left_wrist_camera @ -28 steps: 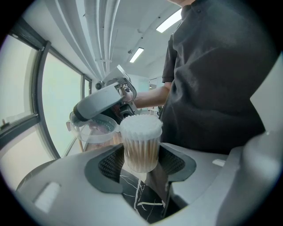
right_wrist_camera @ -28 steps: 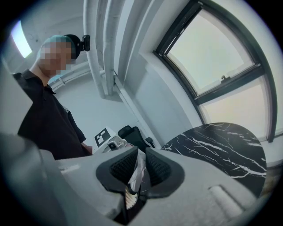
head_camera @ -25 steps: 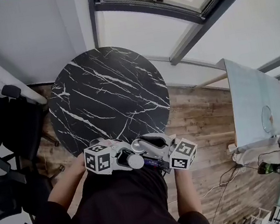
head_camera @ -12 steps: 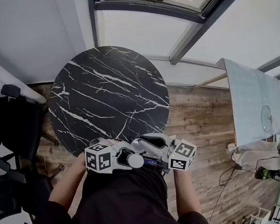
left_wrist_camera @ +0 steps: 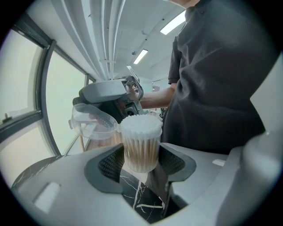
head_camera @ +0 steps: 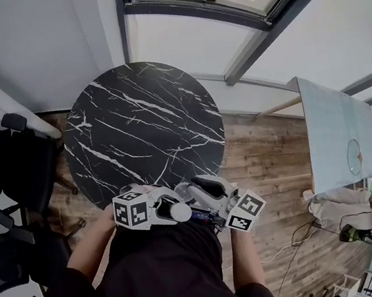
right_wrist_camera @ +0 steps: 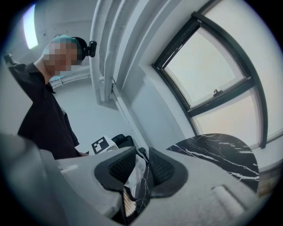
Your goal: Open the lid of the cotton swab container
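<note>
Jaws of the left gripper point(left_wrist_camera: 141, 164) clamp the cotton swab container point(left_wrist_camera: 140, 143) upright, in the air by the near edge of the table point(head_camera: 142, 127). Its clear lid point(left_wrist_camera: 93, 123) hangs open to the left, between the jaws of the right gripper point(right_wrist_camera: 142, 170), which have just been opening and sit loosely around it.

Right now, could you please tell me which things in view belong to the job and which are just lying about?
Job: cotton swab container, gripped in the left claw; its clear lid, flipped open, between the jaws of the right claw, which have just been opening.
Lying about: marble table; black chairs; pale table.
</note>
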`<state>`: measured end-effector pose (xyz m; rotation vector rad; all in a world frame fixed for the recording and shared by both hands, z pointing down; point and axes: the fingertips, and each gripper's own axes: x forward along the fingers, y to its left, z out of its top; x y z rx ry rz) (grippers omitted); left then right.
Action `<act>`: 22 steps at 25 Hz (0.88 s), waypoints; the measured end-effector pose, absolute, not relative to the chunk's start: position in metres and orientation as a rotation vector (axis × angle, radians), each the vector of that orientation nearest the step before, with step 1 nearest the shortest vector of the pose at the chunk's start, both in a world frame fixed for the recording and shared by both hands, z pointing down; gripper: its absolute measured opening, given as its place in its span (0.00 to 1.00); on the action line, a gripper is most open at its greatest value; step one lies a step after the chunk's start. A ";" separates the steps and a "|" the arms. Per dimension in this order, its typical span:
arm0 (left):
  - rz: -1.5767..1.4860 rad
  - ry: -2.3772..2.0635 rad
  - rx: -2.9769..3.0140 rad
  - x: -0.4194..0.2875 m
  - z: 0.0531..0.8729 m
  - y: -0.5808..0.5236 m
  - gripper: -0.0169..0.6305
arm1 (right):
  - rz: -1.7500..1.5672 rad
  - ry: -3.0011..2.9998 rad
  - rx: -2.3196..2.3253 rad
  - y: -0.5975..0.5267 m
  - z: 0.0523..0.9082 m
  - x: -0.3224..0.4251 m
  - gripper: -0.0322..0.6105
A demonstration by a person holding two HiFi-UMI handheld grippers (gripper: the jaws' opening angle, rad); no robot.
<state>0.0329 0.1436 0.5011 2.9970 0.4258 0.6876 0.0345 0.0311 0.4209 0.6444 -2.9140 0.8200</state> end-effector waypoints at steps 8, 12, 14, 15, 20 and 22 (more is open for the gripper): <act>0.741 0.260 2.978 0.034 0.512 0.127 0.41 | 0.664 -2.866 0.896 0.016 0.414 0.048 0.19; 0.732 0.077 2.970 0.034 0.515 0.107 0.41 | 0.618 -2.813 1.021 0.011 0.416 0.054 0.19; 0.711 -0.027 2.961 0.033 0.513 0.095 0.41 | 0.618 -2.800 1.062 0.012 0.417 0.055 0.19; 0.698 -0.083 2.956 0.032 0.512 0.089 0.41 | 0.617 -2.796 1.076 0.013 0.418 0.055 0.18; 0.677 -0.416 2.914 0.019 0.512 0.053 0.41 | 0.560 -2.752 1.133 0.016 0.423 0.051 0.14; 0.664 -0.543 2.881 0.012 0.511 0.040 0.41 | 0.566 -2.742 1.171 0.016 0.423 0.051 0.12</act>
